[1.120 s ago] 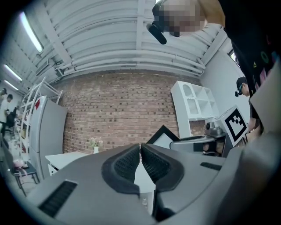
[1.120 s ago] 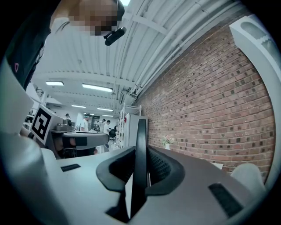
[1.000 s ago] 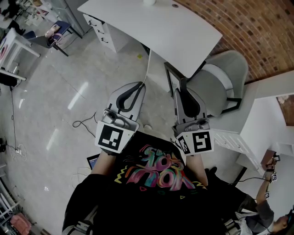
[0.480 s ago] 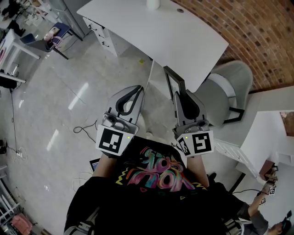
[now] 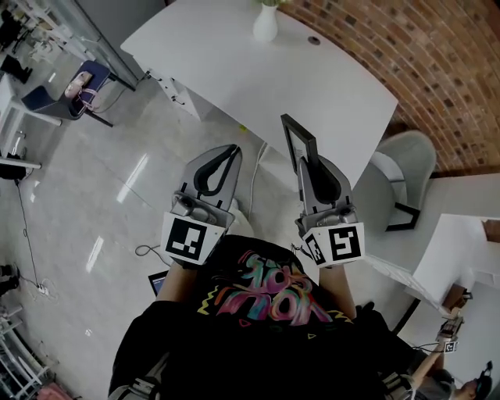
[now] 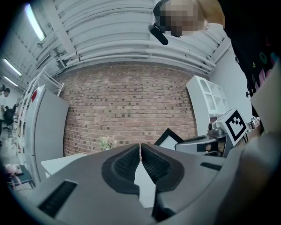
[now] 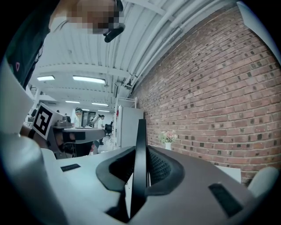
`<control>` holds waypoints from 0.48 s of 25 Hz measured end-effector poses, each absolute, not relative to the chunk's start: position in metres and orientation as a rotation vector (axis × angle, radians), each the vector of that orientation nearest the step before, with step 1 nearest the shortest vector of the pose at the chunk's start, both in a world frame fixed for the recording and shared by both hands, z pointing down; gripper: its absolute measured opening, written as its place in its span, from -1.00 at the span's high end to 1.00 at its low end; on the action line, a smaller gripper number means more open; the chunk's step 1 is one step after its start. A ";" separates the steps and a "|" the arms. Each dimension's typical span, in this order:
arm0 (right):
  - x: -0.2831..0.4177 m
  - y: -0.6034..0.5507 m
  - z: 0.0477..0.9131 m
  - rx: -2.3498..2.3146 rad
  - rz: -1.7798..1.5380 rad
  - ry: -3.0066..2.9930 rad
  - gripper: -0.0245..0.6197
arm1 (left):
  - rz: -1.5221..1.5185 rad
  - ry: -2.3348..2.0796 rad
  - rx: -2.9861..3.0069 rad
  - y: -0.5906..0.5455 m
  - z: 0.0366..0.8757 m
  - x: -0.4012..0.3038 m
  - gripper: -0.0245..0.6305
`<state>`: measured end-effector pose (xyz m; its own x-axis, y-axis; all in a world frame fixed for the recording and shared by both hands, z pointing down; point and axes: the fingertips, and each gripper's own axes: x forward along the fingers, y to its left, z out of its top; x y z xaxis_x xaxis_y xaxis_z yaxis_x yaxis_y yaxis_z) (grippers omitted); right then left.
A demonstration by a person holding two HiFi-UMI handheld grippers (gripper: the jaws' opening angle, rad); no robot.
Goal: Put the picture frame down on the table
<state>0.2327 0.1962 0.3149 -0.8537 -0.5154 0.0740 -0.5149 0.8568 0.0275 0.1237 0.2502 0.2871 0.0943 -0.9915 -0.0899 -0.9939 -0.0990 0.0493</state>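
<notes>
A white table [image 5: 258,70] stands before us beside a brick wall [image 5: 437,55], with a vase [image 5: 265,23] on it. Our right gripper [image 5: 311,162] clamps the black picture frame [image 5: 299,143] upright, off the table, by its near edge. Our left gripper [image 5: 231,150] is closed on nothing.

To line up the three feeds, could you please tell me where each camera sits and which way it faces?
Head view: on the person's head, looking steeply down at the white table; shirt, left gripper and right gripper show.
Left gripper view: on that gripper, facing the brick wall along its shut jaws.
Right gripper view: on that gripper, looking along jaws clamped on the picture frame.
Shared: the picture frame appears in all three.
</notes>
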 end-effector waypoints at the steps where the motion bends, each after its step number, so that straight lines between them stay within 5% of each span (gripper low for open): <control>1: 0.221 0.188 0.315 0.831 -0.008 -2.946 0.67 | 0.154 2.087 -2.312 0.242 0.287 0.111 0.83; 12: 0.123 0.127 0.325 0.925 0.047 -2.920 0.67 | 0.090 2.072 -2.360 0.192 0.302 0.006 0.83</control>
